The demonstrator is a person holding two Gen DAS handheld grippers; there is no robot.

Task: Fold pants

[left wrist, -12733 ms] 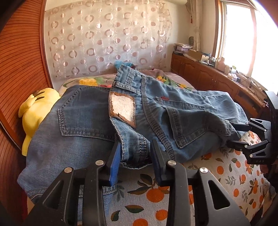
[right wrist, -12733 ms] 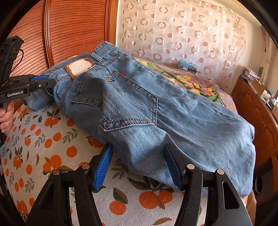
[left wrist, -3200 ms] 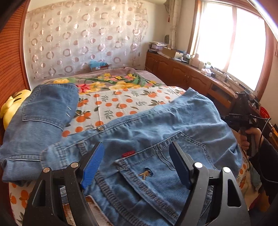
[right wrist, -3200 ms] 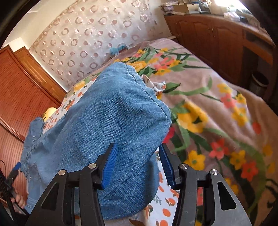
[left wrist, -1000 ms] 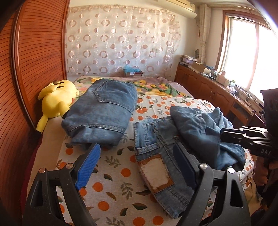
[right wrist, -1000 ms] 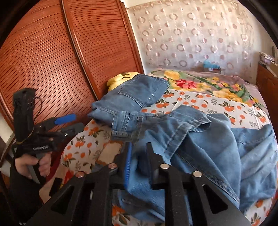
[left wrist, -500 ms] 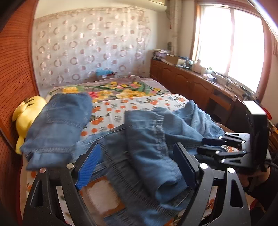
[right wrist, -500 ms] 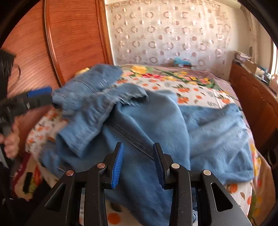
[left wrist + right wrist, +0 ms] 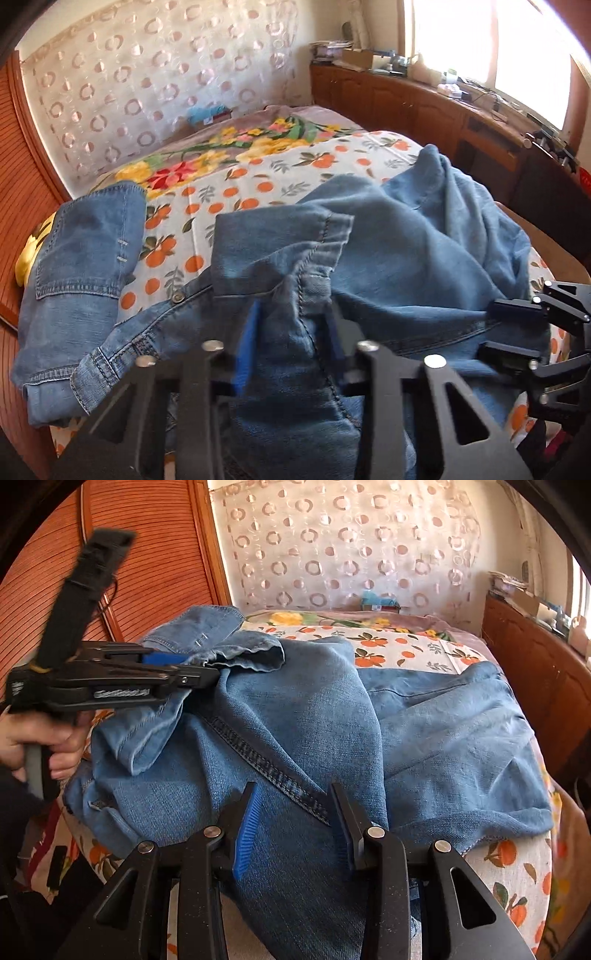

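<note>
Left wrist view, nearest: the left gripper (image 9: 291,332) has closed in from its wide spread of half a second ago and now pinches a bunched denim hem at lower centre of the frame.
Right wrist view, nearest: the right gripper (image 9: 293,825) stands part open over a dark seam at bottom centre, its pads holding nothing.
Pants: the unfolded jeans (image 9: 369,731) lie crumpled across the middle of the bed (image 9: 517,871), one leg end flipped over the body.
Meaning: judging by the fresh grip, a leg is about to be drawn out flat; no fold is made in this pair yet.
Farther, left of frame: the folded jeans (image 9: 81,258) sit at the left edge in the left wrist view, beside a yellow plush toy (image 9: 27,254).
</note>
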